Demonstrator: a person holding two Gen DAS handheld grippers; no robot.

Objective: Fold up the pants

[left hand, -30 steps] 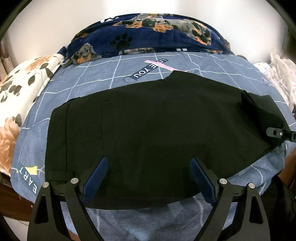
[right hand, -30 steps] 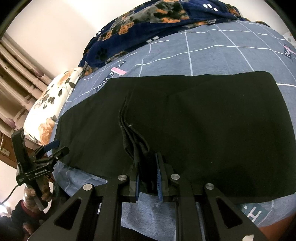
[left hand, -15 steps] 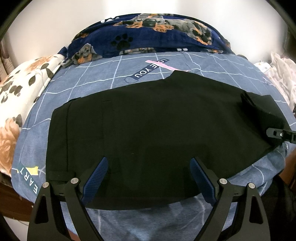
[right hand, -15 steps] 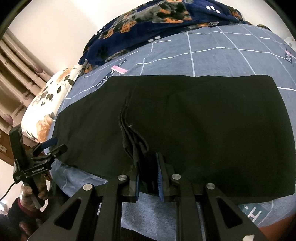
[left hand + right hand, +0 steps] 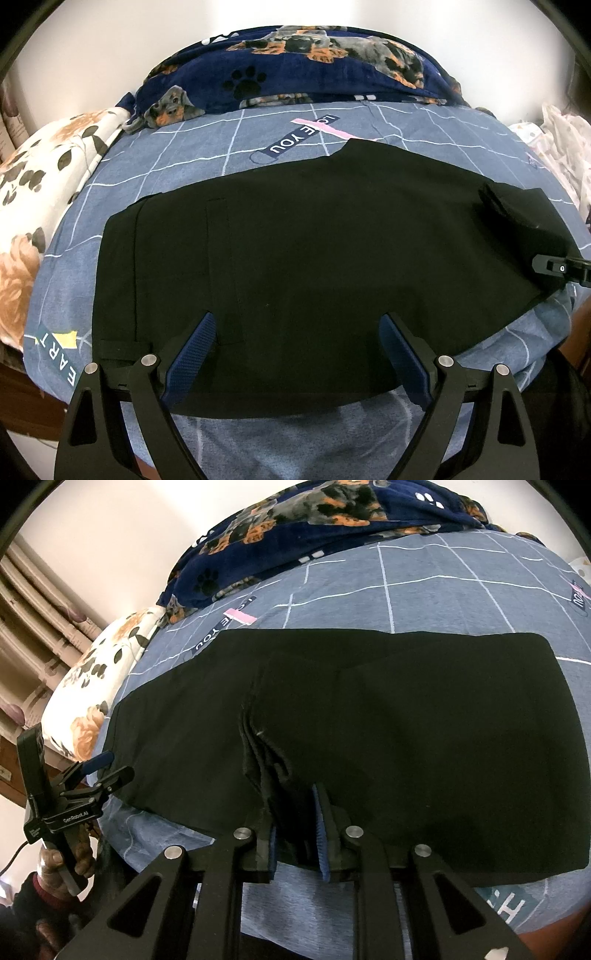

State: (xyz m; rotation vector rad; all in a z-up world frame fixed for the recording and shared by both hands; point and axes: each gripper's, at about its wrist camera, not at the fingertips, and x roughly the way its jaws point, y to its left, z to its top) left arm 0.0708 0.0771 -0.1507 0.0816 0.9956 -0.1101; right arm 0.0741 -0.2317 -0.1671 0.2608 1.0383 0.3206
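Black pants point(image 5: 314, 251) lie flat across the blue checked bed, waistband to the left in the left wrist view. My left gripper point(image 5: 295, 354) is open and empty, its blue pads over the near edge of the pants. My right gripper point(image 5: 297, 834) is shut on a bunched fold of the pants point(image 5: 406, 738) at their near edge; the cloth ridges up from the jaws. The right gripper also shows at the right edge of the left wrist view point(image 5: 561, 267), and the left gripper shows at the left of the right wrist view point(image 5: 99, 771).
A navy dog-print blanket point(image 5: 306, 81) is heaped at the far side by the wall. A floral pillow point(image 5: 40, 184) lies at the left. White clothes point(image 5: 565, 155) lie at the right. The bed's near edge point(image 5: 295, 443) is just under my grippers.
The right wrist view has shifted slightly, with the pants sitting a little lower in frame. The left gripper and the pants have barely moved.
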